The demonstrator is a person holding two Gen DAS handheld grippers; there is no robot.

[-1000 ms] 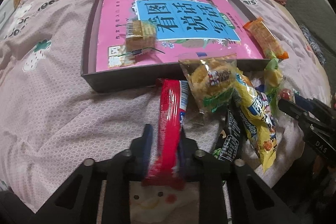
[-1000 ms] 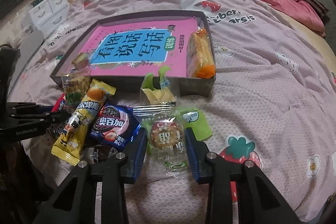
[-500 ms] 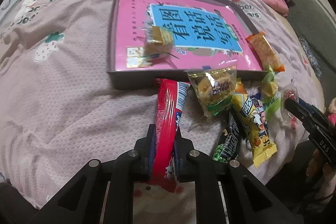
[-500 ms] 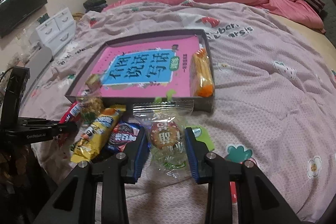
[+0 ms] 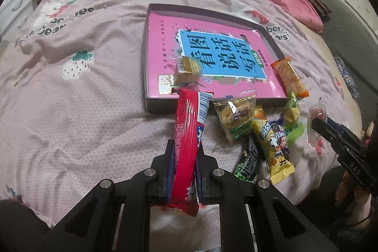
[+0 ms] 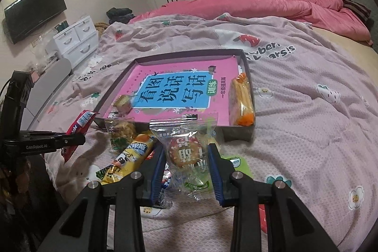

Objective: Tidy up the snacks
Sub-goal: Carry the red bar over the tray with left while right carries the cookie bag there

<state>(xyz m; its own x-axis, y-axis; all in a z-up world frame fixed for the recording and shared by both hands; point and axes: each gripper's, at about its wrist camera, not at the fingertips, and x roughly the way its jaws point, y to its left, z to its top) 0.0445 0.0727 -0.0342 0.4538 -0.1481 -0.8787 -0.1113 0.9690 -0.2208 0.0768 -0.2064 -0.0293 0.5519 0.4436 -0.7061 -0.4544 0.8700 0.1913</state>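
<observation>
While both tongs carry a packet above the bed (image 5: 99, 115), the step in hand looks like delivery into the shallow dark box (image 5: 151, 108), which lies on the pink strawberry-print cover with a pink book (image 5: 163, 44) lining its floor.

Box: already holds an orange wafer packet (image 5: 289, 77) along its right wall and a small tan cake (image 5: 189, 67) near the front left. Free floor lies between them and toward the back.

Loose heap, just in front of the box's near wall: yellow packet (image 5: 275, 141), clear bag of round biscuits (image 5: 237, 117), dark green-and-black packet (image 5: 249, 162). Still to sort.

Left tongs (image 5: 185, 169): clamped tight on a long red packet (image 5: 189, 134), gripped low; its top leans forward over the box's front wall. Likely floppy. Advice: clear the wall before releasing, lay it flat lengthwise beside the cake, not on it.

Right tongs (image 6: 186, 167): closed about a clear-wrapped round biscuit (image 6: 185, 150), pads pressing the wrapper's sides, raised over the heap. Light squeeze only, as the biscuit may crack. Set it left of the wafer packet.
</observation>
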